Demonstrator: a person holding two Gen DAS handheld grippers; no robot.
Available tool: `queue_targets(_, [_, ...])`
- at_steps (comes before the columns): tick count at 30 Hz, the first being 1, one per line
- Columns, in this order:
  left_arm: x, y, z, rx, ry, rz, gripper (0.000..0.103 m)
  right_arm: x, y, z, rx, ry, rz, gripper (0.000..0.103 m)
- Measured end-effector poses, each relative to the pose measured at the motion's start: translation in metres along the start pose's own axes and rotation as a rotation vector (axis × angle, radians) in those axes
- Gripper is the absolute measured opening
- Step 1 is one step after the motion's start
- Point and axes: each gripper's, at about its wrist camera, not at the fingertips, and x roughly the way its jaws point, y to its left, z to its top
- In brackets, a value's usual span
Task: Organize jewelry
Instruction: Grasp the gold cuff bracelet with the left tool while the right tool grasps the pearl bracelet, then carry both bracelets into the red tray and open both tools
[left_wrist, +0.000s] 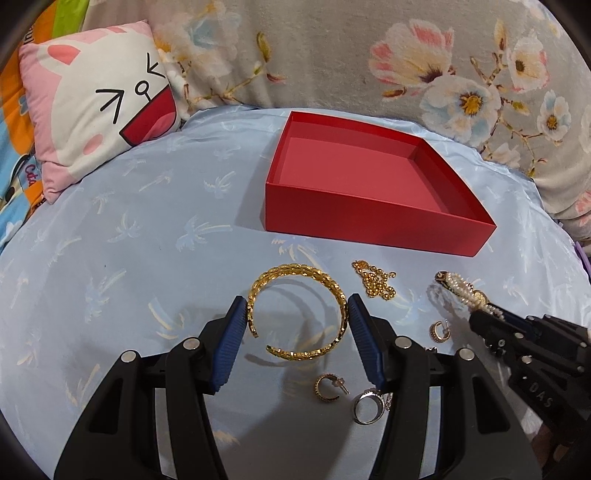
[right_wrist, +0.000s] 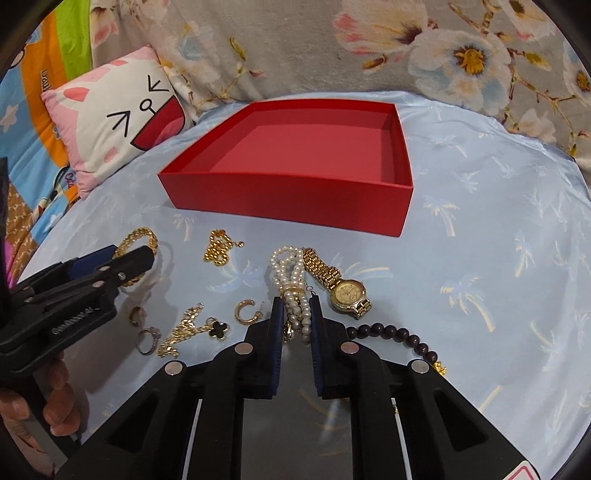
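Pick-up step: your right tool is clamped on the pearl bracelet; your left tool grips the gold bangle. Next, lift both into the far red box.

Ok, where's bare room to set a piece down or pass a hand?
The red box is empty inside. Bare blue cloth lies right of the box and gold watch, and in the left wrist view left of the gold bangle. It is crowded in front of the box, from bangle to watch, around the pearl bracelet.
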Motion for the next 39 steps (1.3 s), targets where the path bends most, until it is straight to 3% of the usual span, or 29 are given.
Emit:
queue_targets(5, [-0.016, -0.005, 0.019, 0.024, -0.017, -0.071, 0.054, -0.031, -0.007, 0.033, -0.015, -0.07, 0.03, 0.012])
queue_targets(9, [-0.022, -0.015, 0.07, 0.083, -0.087, -0.096, 0.054, -0.032, -0.024, 0.087, 0.002, -0.114, 0.047, 0.012])
queue_targets(14, [0.009, -0.033, 0.141, 0.133, -0.139, -0.089, 0.054, 0.015, -0.047, 0.154, 0.044, -0.082, 0.029, 0.012])
queue_targets(18, [0.067, -0.041, 0.182, 0.116, -0.067, -0.104, 0.054, 0.067, -0.062, 0.188, 0.085, -0.024, 0.004, 0.012])
queue_targets(26, [0.143, -0.041, 0.201, 0.093, 0.016, -0.069, 0.054, 0.145, -0.07, 0.21, 0.082, 0.095, -0.064, 0.012])
queue_targets(36, [0.169, -0.045, 0.206, 0.09, 0.094, -0.026, 0.055, 0.159, -0.074, 0.222, 0.059, 0.114, -0.143, 0.013])
queue_targets(39, [0.172, -0.046, 0.206, 0.09, 0.106, 0.012, 0.065, 0.16, -0.073, 0.223, 0.042, 0.117, -0.165, 0.02])
